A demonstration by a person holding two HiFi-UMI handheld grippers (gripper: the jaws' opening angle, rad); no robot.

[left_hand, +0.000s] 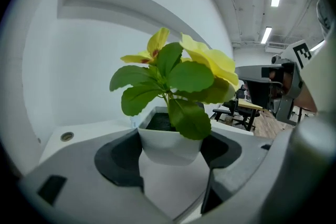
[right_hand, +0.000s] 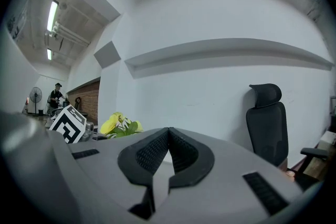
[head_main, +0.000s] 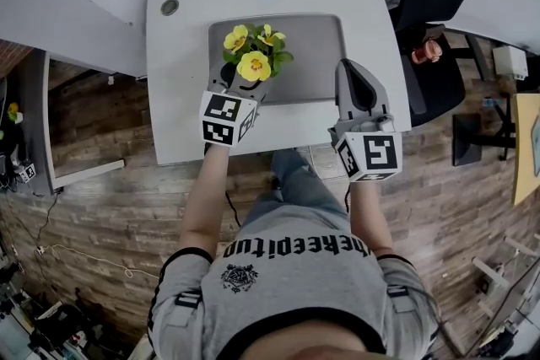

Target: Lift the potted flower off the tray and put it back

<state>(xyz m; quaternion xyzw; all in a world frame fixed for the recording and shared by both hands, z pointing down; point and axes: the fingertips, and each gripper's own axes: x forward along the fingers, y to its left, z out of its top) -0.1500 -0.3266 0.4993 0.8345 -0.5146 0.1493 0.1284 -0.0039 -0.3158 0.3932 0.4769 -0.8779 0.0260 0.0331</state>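
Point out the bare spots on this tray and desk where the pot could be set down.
Widest free patch: the right half of the tray, between the potted flower and the right gripper. Also bare: the table strip left of the tray. Crowded: the tray's left end, where the left gripper clamps the potted flower.

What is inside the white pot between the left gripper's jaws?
Dark soil fills the white pot, and a plant with green leaves and yellow flowers grows from it. The leaves cover the soil's front right, and the roots are hidden.
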